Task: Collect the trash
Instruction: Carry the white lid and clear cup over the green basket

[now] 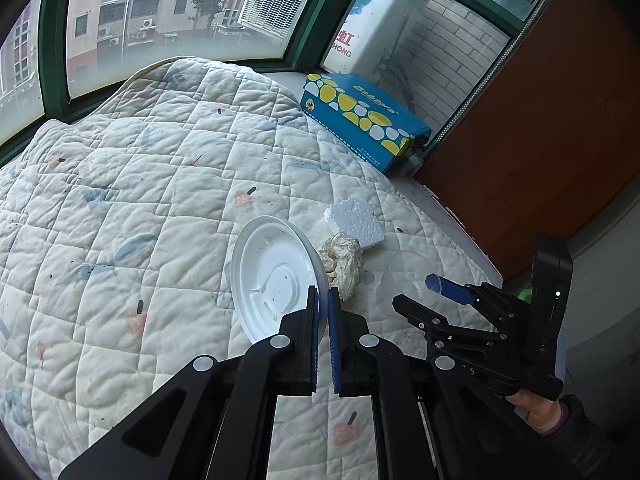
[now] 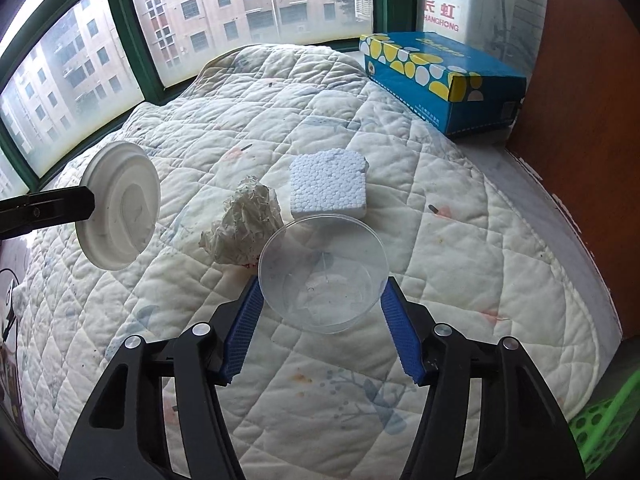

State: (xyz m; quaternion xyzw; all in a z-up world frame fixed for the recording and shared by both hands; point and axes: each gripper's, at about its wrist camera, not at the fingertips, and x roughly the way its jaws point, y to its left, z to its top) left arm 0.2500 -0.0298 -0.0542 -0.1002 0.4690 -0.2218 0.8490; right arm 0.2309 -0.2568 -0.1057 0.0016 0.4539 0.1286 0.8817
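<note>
My left gripper (image 1: 323, 294) is shut on the rim of a white plastic lid (image 1: 274, 276) and holds it above the quilt; the lid also shows at the left of the right wrist view (image 2: 120, 206). My right gripper (image 2: 322, 286) is open, its blue pads on either side of a clear plastic bowl (image 2: 324, 270) that rests on the quilt. I cannot tell if the pads touch it. A crumpled plastic wrapper (image 2: 244, 228) and a white styrofoam block (image 2: 328, 184) lie just beyond the bowl. Both also show in the left wrist view, the wrapper (image 1: 342, 258) and the block (image 1: 356, 220).
A white quilted cover (image 2: 360, 400) spreads over the surface. A blue tissue box (image 2: 444, 72) stands at the far right by the window (image 2: 240, 4). A brown wooden panel (image 2: 592, 80) rises on the right. A green basket (image 2: 604, 432) sits at the lower right.
</note>
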